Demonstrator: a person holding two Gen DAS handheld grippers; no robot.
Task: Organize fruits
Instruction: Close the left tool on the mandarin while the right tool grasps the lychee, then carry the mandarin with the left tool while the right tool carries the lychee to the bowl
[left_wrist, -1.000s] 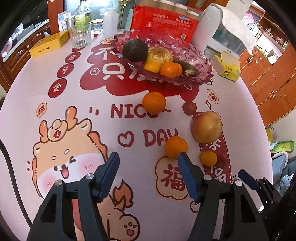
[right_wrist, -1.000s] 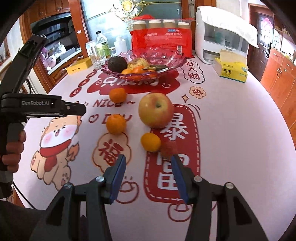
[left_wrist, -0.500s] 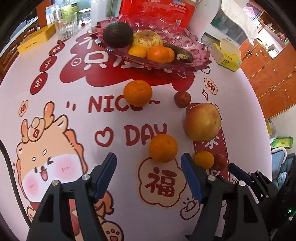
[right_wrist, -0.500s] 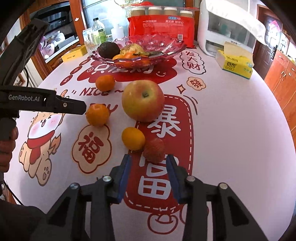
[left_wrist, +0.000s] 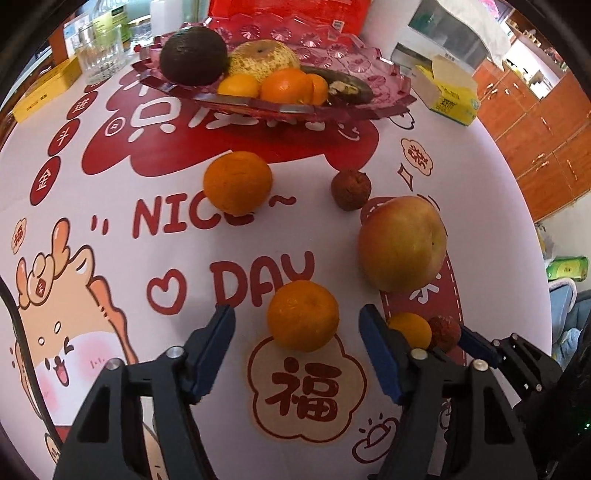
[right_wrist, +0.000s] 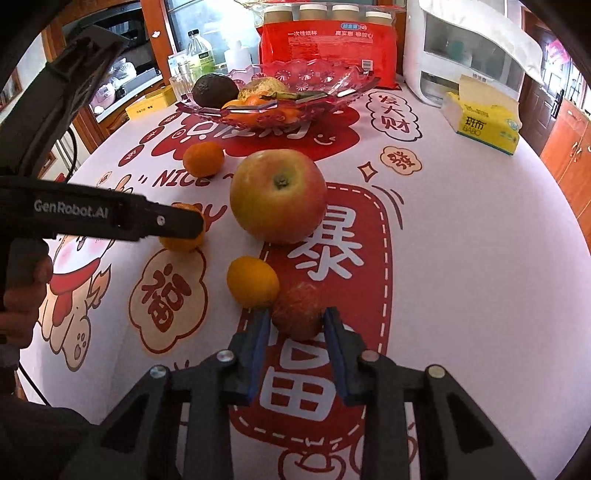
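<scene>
My left gripper (left_wrist: 297, 334) is open, its fingers either side of an orange (left_wrist: 303, 314) on the tablecloth. My right gripper (right_wrist: 297, 328) is open with a red lychee (right_wrist: 297, 310) between its fingertips; the jaws stand close to it without visibly pressing. A small orange (right_wrist: 253, 282) touches the lychee's left side. A large apple (right_wrist: 277, 196) sits behind them. Another orange (left_wrist: 237, 182) and a second lychee (left_wrist: 350, 189) lie nearer the pink glass fruit bowl (left_wrist: 354, 62), which holds an avocado (left_wrist: 192, 55), a pear, oranges and a dark fruit.
A tissue box (right_wrist: 482, 122) and a white appliance (right_wrist: 469, 48) stand at the back right. A red pack of paper cups (right_wrist: 328, 33), a glass (left_wrist: 99, 55), bottles and a yellow box (left_wrist: 44, 92) stand behind and left of the bowl. The table edge curves off on the right.
Both grippers have moved forward and down. The left now straddles the near orange; the right has narrowed around the red lychee.
</scene>
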